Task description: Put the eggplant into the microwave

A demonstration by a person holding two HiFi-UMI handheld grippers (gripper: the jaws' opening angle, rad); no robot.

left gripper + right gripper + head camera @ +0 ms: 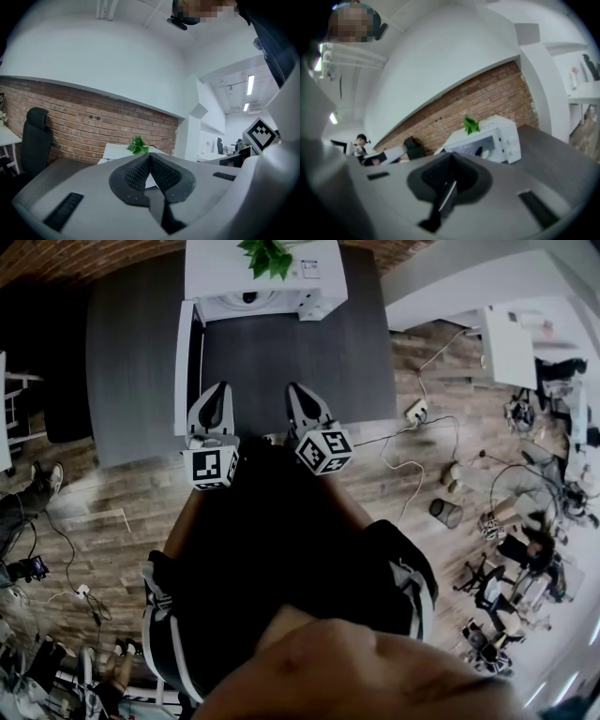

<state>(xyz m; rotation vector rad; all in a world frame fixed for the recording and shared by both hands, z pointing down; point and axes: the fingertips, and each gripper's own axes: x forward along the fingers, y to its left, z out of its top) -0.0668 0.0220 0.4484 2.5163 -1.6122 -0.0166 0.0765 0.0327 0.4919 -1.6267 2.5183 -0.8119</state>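
White microwave (319, 282) at far end of grey table (281, 381), door (184, 362) open on left. Dark lump inside, likely eggplant (479, 151). Left gripper (221, 392), right gripper (294, 390) near, both closed tight, holding nothing. Next: push door shut slow, mind plant (267, 254) on top.

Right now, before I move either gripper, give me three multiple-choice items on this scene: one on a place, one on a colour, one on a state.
1. Where is the plant?
A. on the microwave
B. on the floor
C. on a chair

2. What colour is the microwave?
A. black
B. white
C. red

3. How do the jaws of the left gripper and right gripper stand?
A. wide apart
B. shut on an eggplant
C. shut, empty

Answers: 1 A, the leaves sit on its top; 2 B, its casing is white; 3 C, each gripper view shows the jaws together with nothing between.
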